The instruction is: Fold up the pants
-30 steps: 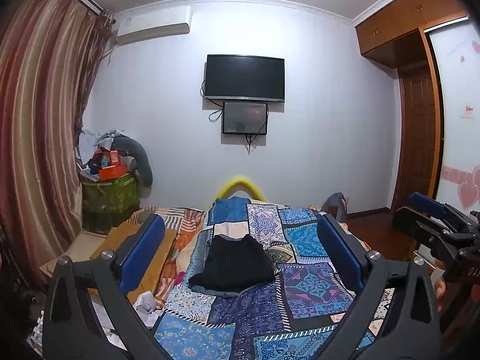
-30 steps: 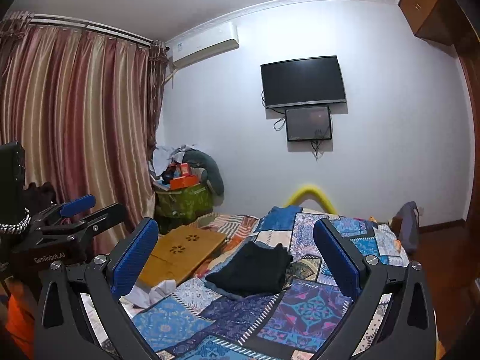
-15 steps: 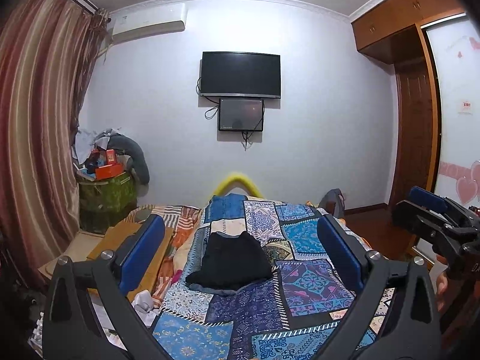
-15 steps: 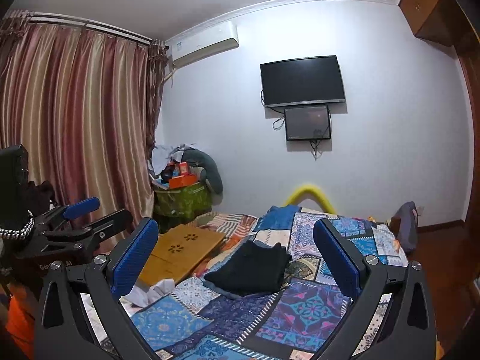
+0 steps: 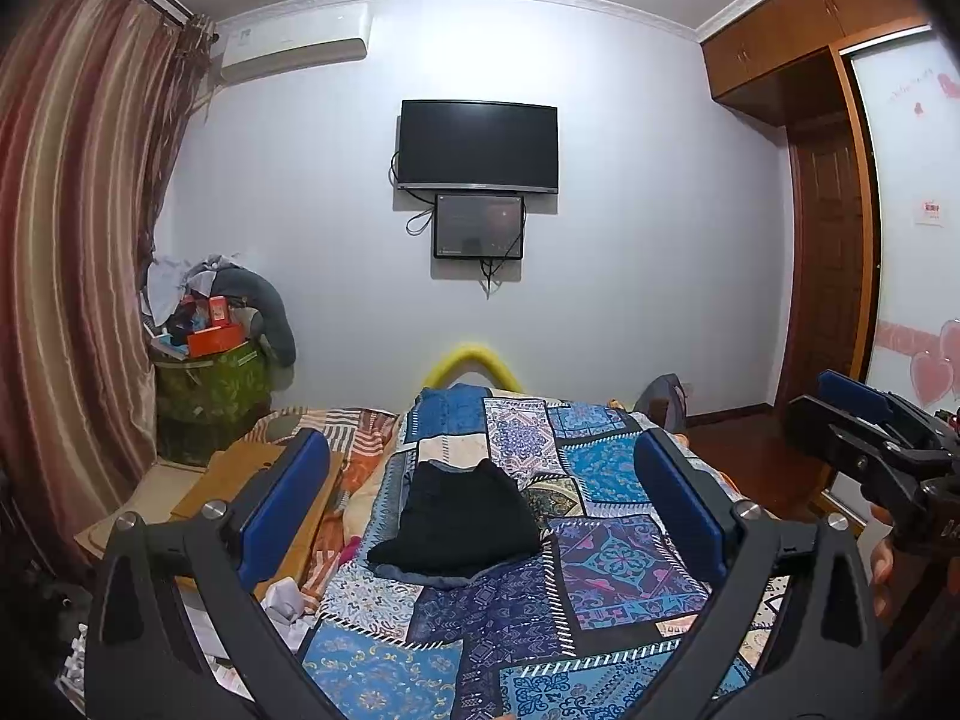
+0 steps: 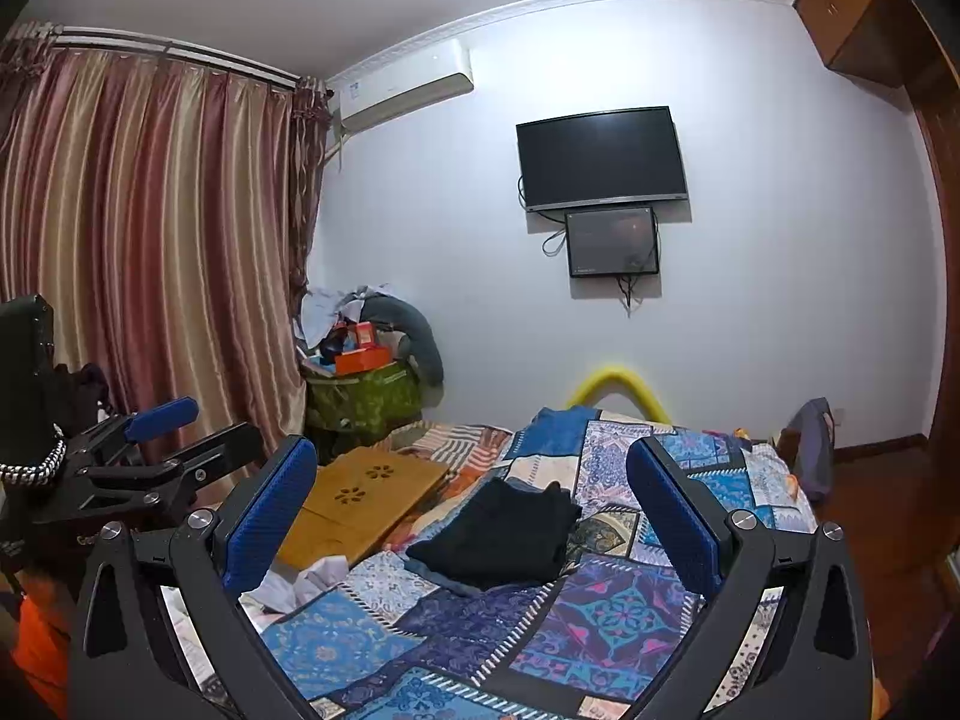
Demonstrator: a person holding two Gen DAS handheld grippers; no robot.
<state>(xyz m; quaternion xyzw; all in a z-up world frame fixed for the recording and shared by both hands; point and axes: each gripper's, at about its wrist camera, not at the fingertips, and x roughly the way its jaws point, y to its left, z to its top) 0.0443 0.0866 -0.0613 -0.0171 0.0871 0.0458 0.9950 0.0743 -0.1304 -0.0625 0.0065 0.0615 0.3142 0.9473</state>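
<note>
Black pants (image 5: 456, 525) lie folded on bed (image 5: 618, 564), atop blue garment. Left gripper (image 5: 480, 516) and right gripper (image 6: 474, 510) raised clear, jaws spread, empty. Risk: careless regrasp drags layers, undoing fold.

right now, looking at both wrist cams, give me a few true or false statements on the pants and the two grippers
1. The black pants lie folded on the patchwork bedspread. True.
2. The left gripper is clamped on the pants. False: it is open and clear of them.
3. The right gripper is open and empty. True.
4. The pants hang from the curtain. False: they rest on the bed.
5. The wooden lap desk sits on top of the pants. False: it lies beside them, apart.
</note>
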